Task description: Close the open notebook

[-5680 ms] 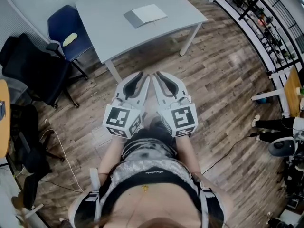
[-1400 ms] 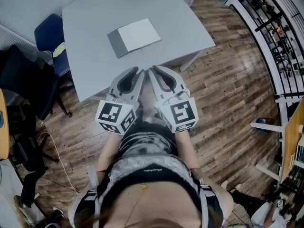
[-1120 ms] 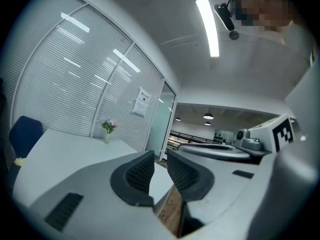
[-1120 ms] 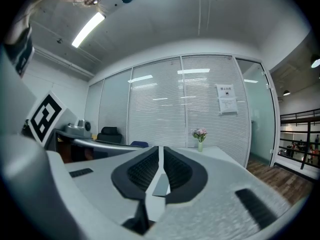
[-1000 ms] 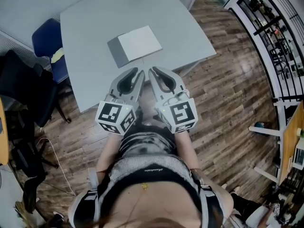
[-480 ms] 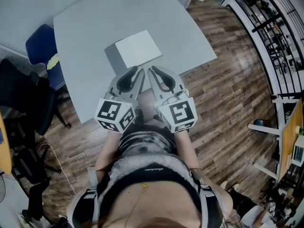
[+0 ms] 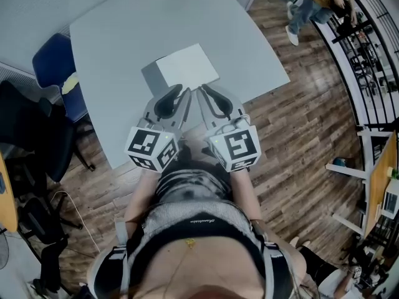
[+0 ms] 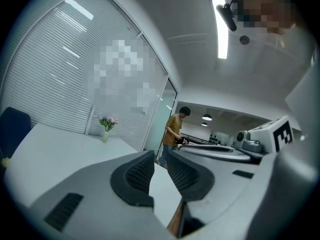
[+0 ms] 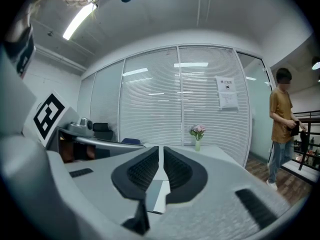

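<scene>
The open notebook (image 7: 187,66) lies on the grey table (image 7: 118,36), with a white page up and its grey cover (image 7: 149,80) spread to the left. Both grippers are held side by side, level, just short of the notebook's near edge. My left gripper (image 7: 184,92) (image 8: 160,156) shows a narrow gap between its pads and nothing in it. My right gripper (image 7: 201,91) (image 9: 161,151) has its tips nearly touching, also empty. In the right gripper view a strip of the notebook (image 9: 155,196) shows below the jaws.
A blue chair (image 7: 53,67) and a black chair (image 7: 25,123) stand left of the table. A vase of flowers (image 9: 197,136) (image 8: 106,129) sits at the table's far end. A person (image 7: 318,5) (image 9: 282,129) stands at the far right by metal railings (image 7: 368,61).
Both grippers have moved forward together over the table's near edge, up to the notebook. A person has come into view at the top right.
</scene>
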Action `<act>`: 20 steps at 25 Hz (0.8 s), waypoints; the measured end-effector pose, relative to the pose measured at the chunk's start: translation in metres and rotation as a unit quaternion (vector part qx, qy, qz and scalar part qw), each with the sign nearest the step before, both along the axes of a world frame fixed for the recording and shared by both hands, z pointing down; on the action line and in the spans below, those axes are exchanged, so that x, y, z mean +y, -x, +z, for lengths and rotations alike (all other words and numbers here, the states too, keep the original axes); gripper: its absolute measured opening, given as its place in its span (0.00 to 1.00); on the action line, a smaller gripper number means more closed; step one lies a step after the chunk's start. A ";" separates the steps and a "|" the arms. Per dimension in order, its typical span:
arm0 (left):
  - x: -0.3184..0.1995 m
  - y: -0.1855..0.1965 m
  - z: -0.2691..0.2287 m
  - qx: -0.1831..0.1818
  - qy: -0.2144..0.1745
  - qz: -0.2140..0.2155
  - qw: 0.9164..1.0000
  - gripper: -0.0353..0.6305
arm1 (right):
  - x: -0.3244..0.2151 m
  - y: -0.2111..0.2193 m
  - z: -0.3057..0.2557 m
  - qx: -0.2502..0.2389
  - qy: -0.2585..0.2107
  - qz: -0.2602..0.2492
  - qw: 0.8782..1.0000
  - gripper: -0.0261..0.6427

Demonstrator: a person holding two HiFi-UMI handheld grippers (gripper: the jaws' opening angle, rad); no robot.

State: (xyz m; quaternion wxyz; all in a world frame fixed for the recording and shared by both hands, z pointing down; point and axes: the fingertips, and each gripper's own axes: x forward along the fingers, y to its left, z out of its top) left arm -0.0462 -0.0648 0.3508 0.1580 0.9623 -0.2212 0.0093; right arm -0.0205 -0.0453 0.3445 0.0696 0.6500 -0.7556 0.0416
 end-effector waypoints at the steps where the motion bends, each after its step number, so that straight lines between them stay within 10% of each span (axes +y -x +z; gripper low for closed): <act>1: -0.005 0.002 0.001 0.001 0.001 -0.001 1.000 0.14 | -0.005 0.002 0.001 0.000 0.001 -0.001 1.000 0.09; 20: -0.072 0.039 0.006 0.021 0.014 -0.026 0.999 0.14 | -0.072 0.039 0.005 0.014 0.011 -0.028 0.999 0.09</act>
